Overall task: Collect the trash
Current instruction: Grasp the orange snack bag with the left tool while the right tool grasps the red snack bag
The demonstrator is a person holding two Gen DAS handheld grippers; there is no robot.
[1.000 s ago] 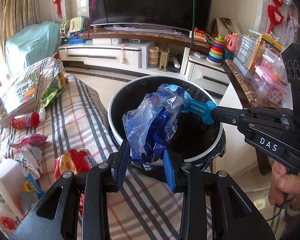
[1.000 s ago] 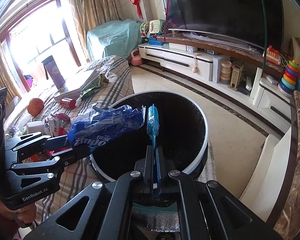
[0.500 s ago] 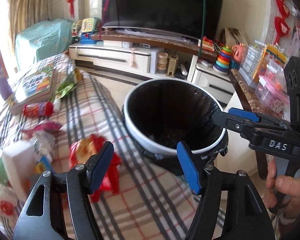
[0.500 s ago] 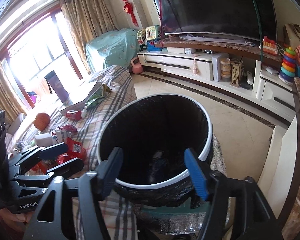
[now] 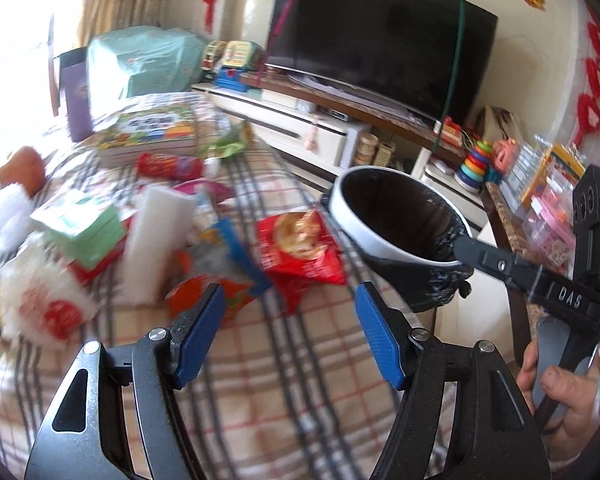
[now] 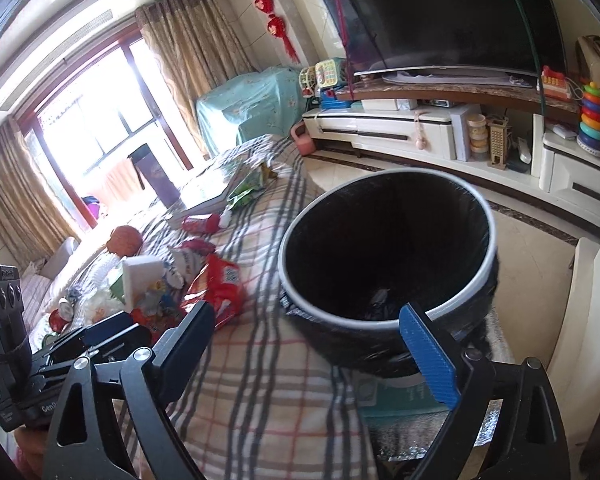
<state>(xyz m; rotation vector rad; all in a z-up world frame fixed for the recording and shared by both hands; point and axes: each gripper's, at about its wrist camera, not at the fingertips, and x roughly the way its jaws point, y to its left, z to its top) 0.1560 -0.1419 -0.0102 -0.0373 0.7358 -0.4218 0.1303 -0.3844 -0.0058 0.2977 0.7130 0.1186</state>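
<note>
My left gripper (image 5: 288, 334) is open and empty above the plaid blanket (image 5: 260, 380), just short of a red snack bag (image 5: 300, 250) and an orange wrapper (image 5: 204, 296). More wrappers, a white foam block (image 5: 156, 240) and a green pack (image 5: 88, 228) lie further left. The white-rimmed bin (image 5: 404, 252) with a black liner stands to the right. My right gripper (image 6: 312, 344) is open and empty in front of the bin (image 6: 388, 320). The red bag also shows in the right wrist view (image 6: 216, 288).
A book (image 5: 152, 132), a red tube (image 5: 168, 166) and a green packet (image 5: 230, 146) lie at the blanket's far end. A TV stand (image 6: 420, 132) with toys runs along the back. A marble-topped counter (image 5: 508, 220) stands right of the bin.
The blue plastic bag held by both grippers a second ago has gone into the bin. Both grippers opened. The left one swung left toward the trash on the blanket.
</note>
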